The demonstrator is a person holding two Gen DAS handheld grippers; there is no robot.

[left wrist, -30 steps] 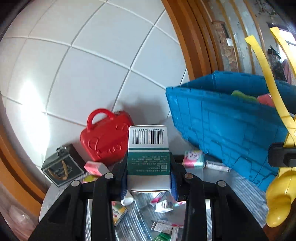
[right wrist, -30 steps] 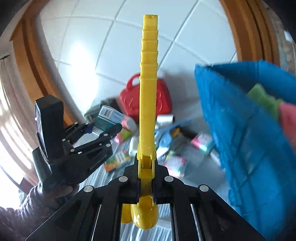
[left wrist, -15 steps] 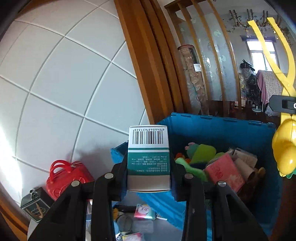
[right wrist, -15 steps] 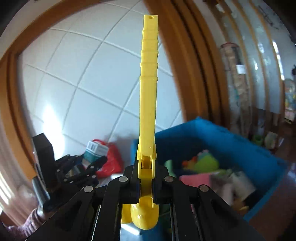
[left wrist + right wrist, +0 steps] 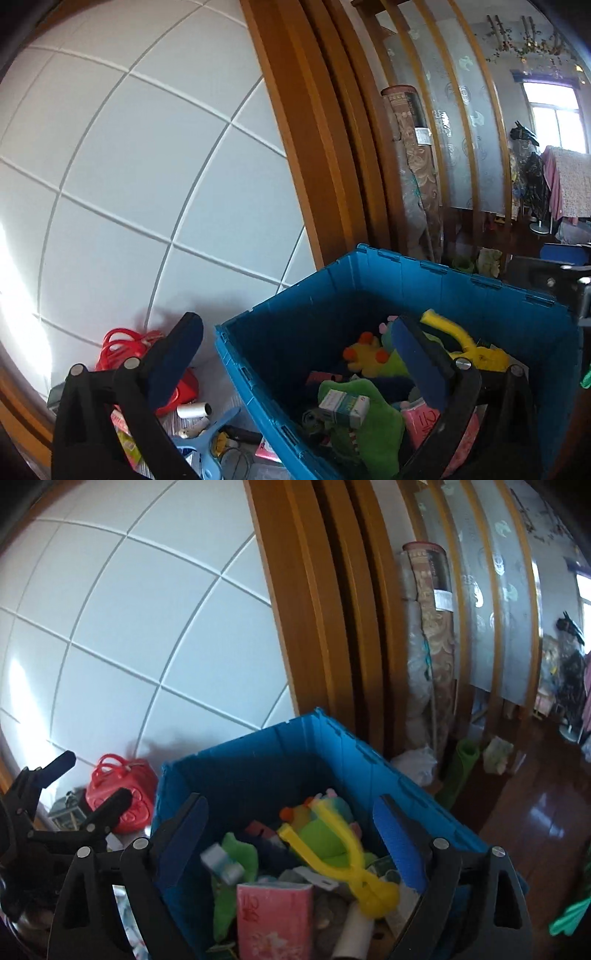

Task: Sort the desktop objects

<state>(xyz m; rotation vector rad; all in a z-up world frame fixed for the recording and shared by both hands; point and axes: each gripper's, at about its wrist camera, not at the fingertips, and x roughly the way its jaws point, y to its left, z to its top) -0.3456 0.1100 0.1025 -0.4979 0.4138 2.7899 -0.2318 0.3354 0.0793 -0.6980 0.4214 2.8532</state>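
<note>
Both tools hang over the blue crate (image 5: 436, 280) with their jaws opening and nothing between them, which fits a drop into it. Left tool (image 5: 295, 354) spreads wide above the small green-and-white carton (image 5: 343, 403), which lies on a green plush toy (image 5: 373, 417) inside the crate. Right tool (image 5: 290, 834) gapes over the yellow plastic tongs (image 5: 332, 845), lying loose on the heap beside a pink packet (image 5: 275, 919). Outside, a red toy bag (image 5: 123, 794) and small clutter wait on the bench (image 5: 225, 413), likely next to be sorted
</note>
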